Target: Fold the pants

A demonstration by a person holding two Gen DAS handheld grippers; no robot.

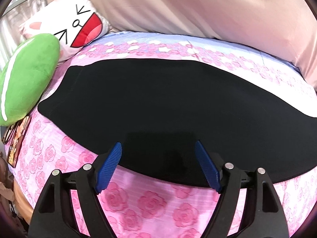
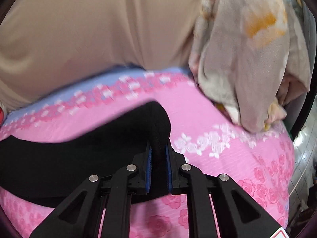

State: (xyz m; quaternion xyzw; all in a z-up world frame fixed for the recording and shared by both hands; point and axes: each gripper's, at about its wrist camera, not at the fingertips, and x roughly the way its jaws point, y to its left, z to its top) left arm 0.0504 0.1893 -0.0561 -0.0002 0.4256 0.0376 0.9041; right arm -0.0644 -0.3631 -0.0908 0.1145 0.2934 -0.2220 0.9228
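Observation:
Black pants [image 1: 154,99] lie flat across a pink rose-print bedsheet [image 1: 150,202], folded lengthwise into a long band. My left gripper [image 1: 158,148] hovers over the near edge of the pants, its blue pads [image 1: 109,166] spread wide with only flat cloth below them. In the right wrist view the waistband end of the pants [image 2: 156,119] is lifted off the sheet. My right gripper [image 2: 158,148] is shut on that ribbed black edge, which is pinched between the blue pads [image 2: 149,164].
A green plush cushion [image 1: 27,79] and a white cartoon-face pillow [image 1: 75,23] sit at the left end of the bed. A beige quilt [image 1: 198,10] runs along the far side. A bundled pale floral cloth [image 2: 247,59] lies at the right end on the pink bedsheet [image 2: 218,123].

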